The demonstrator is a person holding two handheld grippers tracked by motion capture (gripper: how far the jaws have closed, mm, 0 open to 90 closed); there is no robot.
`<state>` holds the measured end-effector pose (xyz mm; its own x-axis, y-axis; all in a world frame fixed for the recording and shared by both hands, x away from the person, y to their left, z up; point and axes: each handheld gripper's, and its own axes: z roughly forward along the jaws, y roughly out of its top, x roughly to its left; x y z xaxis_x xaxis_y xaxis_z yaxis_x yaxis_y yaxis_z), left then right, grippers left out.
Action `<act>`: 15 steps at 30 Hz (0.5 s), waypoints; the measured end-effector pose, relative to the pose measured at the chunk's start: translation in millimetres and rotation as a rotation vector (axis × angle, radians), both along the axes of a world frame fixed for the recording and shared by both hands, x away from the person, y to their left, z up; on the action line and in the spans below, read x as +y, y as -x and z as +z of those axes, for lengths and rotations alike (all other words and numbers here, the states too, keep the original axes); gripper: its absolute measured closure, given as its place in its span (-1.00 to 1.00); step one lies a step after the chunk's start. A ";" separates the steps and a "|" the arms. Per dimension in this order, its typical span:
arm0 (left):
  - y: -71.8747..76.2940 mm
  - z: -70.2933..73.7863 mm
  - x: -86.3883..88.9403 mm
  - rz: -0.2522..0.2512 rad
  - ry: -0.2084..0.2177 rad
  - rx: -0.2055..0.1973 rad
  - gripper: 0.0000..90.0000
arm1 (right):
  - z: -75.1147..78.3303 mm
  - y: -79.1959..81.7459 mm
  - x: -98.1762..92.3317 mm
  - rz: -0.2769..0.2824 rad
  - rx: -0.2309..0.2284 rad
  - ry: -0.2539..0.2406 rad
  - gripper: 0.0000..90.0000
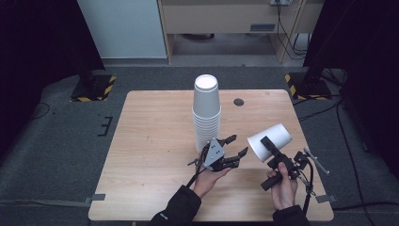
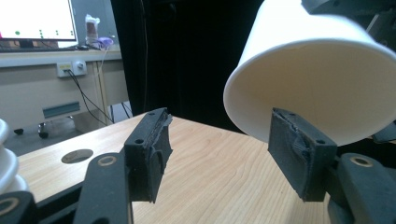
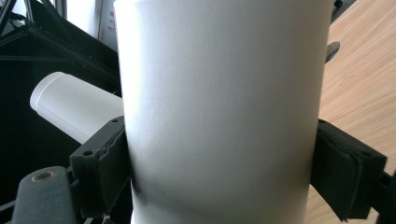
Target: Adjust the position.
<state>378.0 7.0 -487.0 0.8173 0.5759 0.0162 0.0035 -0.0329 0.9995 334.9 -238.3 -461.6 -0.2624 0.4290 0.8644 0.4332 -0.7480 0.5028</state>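
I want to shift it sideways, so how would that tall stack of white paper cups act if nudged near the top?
The tall stack of white paper cups would probably tip rather than slide: it stands high on a narrow base on the wooden table. Being thin paper, it likely weighs little, so a light push could topple it. Once down, the cups may roll.

A lab or test room; a bare wooden desk [image 1: 155, 141] on grey carpet, hazard-striped stand bases [image 1: 94, 88], black curtains, trailing cables, a lit monitor [image 2: 36, 19].

Cup [image 3: 219, 107] cut off top and bottom
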 end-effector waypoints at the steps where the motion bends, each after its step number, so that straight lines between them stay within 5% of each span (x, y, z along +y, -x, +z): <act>1: -0.9 1.0 -0.9 0.001 -0.005 -0.001 -0.16 | -0.2 0.0 0.1 0.000 0.003 0.002 -0.65; 15: -9.8 11.8 -17.7 -0.026 0.003 0.007 -0.13 | -1.1 -0.7 2.5 0.021 0.006 0.002 -0.65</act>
<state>387.9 -10.8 -475.2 0.8323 0.5543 0.0089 0.0093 -0.0301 0.9995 335.6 -235.9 -462.7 -0.2664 0.4253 0.8649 0.4513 -0.7379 0.5019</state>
